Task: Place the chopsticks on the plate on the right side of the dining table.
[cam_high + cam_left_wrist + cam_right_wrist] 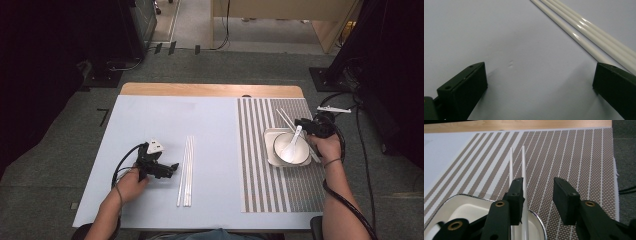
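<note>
Chopsticks (523, 165) run under the right gripper (537, 195), partly hidden by its slack, parted jaws, across the square plate (270, 150). That plate holds a bowl (287, 152) with a spoon (295, 141). Left of it, the left gripper (539, 80) gapes empty beside four sticks (186, 170).

A wooden table (210, 90) fills the middle of the high view, its bare edge showing along the far side. A pale blue mat (165, 130) covers the left and centre of it. A brown-and-white striped mat (260, 185) lies on the right, touching the blue one. Grey carpet (250, 67) surrounds the table. Short strips of black tape (170, 48) sit on it at upper centre, and an angled tape mark (103, 116) sits left of the table. A thin white object (333, 109) lies on the carpet at the right. A wooden panel (280, 9) crosses the top, with a black cable (226, 30) hanging beside it.
</note>
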### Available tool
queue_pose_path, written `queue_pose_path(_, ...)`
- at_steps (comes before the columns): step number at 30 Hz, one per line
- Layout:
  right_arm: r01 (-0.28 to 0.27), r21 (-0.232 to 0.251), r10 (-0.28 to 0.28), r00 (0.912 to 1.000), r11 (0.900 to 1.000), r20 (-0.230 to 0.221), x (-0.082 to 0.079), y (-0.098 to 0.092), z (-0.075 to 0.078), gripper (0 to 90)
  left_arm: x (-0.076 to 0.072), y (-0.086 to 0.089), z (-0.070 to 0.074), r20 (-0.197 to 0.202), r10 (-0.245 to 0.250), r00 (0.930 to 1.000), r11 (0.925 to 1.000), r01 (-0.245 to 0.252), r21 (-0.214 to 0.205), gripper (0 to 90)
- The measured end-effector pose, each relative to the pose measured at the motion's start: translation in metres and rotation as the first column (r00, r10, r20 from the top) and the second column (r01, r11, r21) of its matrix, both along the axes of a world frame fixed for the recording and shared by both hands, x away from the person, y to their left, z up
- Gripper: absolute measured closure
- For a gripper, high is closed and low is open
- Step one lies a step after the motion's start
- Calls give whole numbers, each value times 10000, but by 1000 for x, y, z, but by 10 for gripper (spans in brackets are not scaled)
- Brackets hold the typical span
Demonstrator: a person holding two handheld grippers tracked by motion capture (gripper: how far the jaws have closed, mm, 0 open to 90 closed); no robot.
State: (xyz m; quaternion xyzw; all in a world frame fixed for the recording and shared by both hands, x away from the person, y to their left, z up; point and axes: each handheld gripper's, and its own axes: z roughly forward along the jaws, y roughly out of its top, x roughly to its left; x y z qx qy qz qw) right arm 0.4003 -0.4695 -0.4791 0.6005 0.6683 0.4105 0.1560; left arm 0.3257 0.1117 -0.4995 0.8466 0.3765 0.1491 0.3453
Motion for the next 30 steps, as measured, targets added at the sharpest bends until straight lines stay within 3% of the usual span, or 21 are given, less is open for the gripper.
queue_pose_path(10,-131,437,131,9999,9990,15,-2,-2,3,639,0,0,0,0,-3,10000,10000,3,5,0)
queue_pose_path(13,-74,264,71,9999,9996,106,-3,-4,6,670,0,0,0,-1,-1,10000,10000,1,-2,0)
queue_pose_path(20,86,30,-85,9999,10000,-147,-1,-4,1,676,0,0,0,-4,-2,10000,10000,2,3,0)
queue_pose_path(30,-155,277,167,9990,9995,-417,-1,-2,-3,662,0,0,0,-1,-3,10000,10000,3,5,0)
